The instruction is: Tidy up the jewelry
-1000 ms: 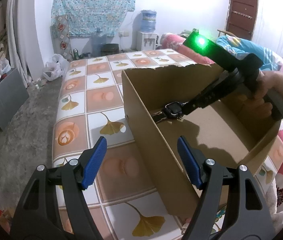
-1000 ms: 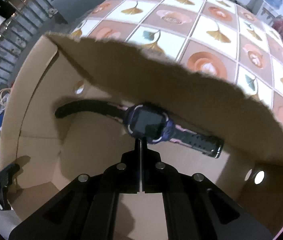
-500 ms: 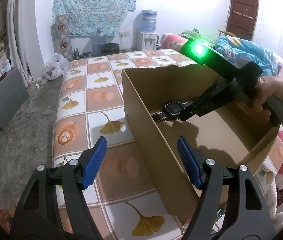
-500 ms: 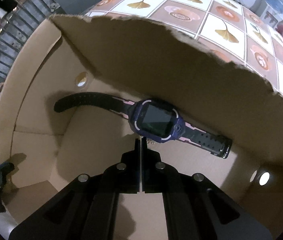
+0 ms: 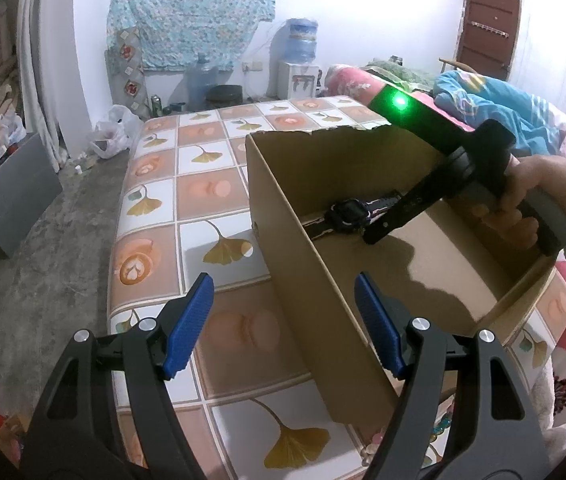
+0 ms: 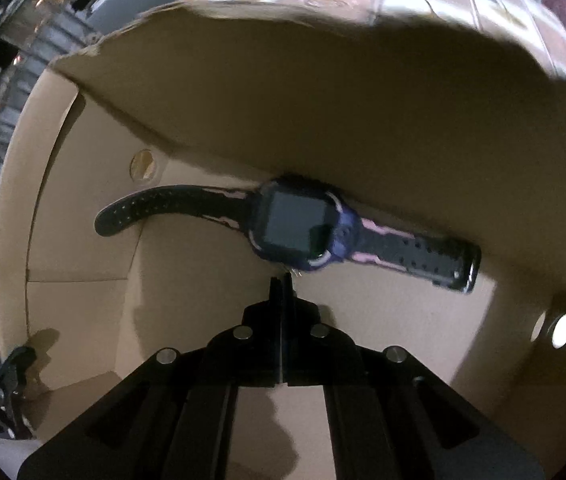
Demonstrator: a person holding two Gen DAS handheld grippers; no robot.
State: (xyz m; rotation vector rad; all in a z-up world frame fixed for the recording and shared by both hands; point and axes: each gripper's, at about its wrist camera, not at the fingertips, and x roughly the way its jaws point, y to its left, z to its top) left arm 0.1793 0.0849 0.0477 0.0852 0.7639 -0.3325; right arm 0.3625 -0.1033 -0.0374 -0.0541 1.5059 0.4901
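Inside the cardboard box (image 5: 323,288), the purple smartwatch (image 6: 303,224) lies flat against the far wall. Just behind it, my right gripper (image 6: 281,280) is clenched empty; my left gripper (image 5: 283,320) hangs released, straddling the near wall.

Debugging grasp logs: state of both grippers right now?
Left gripper: open, empty.
Right gripper: shut, pinching the watch at its case edge inside the cardboard box.
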